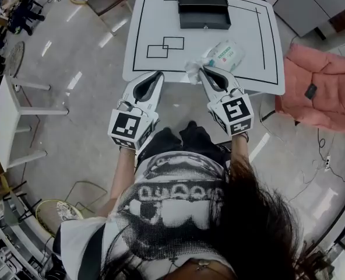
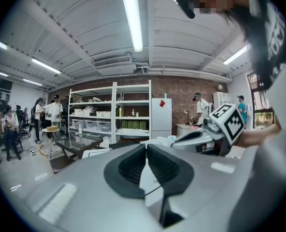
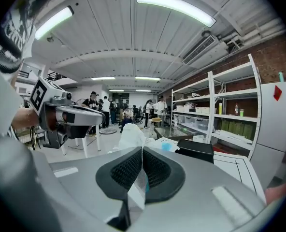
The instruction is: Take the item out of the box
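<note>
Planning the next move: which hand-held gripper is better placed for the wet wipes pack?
Right, likely: the right hand-held gripper is shut on the white wipe at the wet wipes pack; the left hand-held gripper is shut, empty.

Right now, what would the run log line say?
right hand-held gripper: shut on wipes pack white end | left hand-held gripper: shut, empty | wipes pack: outside black box, near white table front edge
</note>
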